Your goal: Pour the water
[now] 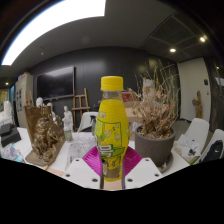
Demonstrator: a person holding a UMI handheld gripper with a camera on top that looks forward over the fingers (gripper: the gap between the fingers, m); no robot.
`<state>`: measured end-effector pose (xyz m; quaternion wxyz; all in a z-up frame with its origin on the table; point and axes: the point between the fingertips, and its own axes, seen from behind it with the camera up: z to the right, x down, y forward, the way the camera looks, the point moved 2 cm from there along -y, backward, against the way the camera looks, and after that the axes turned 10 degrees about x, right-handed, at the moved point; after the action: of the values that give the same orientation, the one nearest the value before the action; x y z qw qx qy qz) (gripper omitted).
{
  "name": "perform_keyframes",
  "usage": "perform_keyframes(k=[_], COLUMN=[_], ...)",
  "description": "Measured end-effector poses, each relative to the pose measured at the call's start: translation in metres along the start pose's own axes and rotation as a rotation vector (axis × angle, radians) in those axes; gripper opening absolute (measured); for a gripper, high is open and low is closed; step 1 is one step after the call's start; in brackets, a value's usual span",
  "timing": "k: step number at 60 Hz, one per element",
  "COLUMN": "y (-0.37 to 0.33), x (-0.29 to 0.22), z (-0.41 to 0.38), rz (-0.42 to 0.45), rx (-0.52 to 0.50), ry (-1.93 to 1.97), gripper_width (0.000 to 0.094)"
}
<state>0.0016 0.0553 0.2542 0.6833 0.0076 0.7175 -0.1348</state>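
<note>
A yellow plastic bottle with a yellow cap and a green-and-yellow label stands upright between my fingers. My gripper is shut on the bottle: both magenta pads press against its lower body from either side. The bottle's base is hidden behind the white fingers. No cup or glass shows in the view.
A grey pot with dried brown branches stands just right of the bottle. A brown woody plant sits to the left on a white table. Behind are a dark wall, a black screen and an easel.
</note>
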Motion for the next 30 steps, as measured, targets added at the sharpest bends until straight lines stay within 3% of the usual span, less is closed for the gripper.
perform_keyframes(k=[17, 25, 30], y=[0.036, 0.037, 0.039], x=[0.144, 0.183, 0.182], z=[0.057, 0.067, 0.068], rz=[-0.182, -0.247, -0.215], rx=[0.078, 0.093, 0.098], ry=[-0.099, -0.08, -0.078], gripper_width=[0.0233, 0.0237, 0.0281])
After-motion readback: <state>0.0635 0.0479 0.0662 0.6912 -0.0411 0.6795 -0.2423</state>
